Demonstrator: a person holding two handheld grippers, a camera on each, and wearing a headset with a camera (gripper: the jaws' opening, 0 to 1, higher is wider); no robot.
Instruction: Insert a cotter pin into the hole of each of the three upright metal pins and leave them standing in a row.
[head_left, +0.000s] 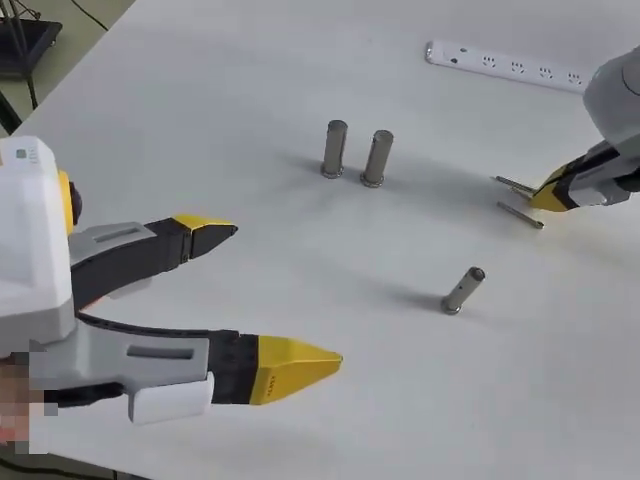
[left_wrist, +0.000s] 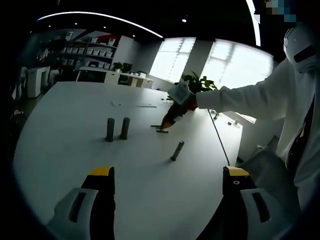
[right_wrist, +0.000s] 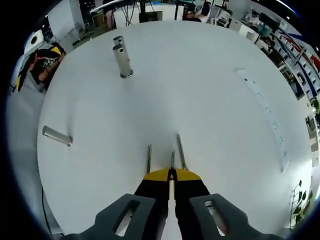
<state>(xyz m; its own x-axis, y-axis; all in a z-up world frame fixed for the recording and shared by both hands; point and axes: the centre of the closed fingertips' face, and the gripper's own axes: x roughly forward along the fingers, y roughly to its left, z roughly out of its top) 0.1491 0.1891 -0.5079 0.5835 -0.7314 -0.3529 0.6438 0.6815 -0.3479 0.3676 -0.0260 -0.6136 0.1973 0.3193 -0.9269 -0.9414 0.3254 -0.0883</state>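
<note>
Two grey metal pins (head_left: 335, 148) (head_left: 377, 157) stand upright side by side mid-table, seen too as pins (left_wrist: 110, 129) (left_wrist: 124, 128) and pins (right_wrist: 122, 60). A third pin (head_left: 463, 290) (left_wrist: 177, 150) (right_wrist: 56, 135) lies on its side nearer me. My right gripper (head_left: 548, 197) (right_wrist: 171, 173) is down at the table, shut on a thin cotter pin (right_wrist: 172, 159) (head_left: 514, 184). Two more cotter pins (right_wrist: 148, 157) (right_wrist: 181, 150) lie on either side of it. My left gripper (head_left: 270, 300) (left_wrist: 168, 172) hovers open at the near left, holding nothing.
A white power strip (head_left: 505, 65) (right_wrist: 265, 110) lies along the far right of the white table (head_left: 200, 120). A person's white sleeve (left_wrist: 250, 95) reaches in behind the right gripper (left_wrist: 167, 122). The table's left edge runs past a dark floor.
</note>
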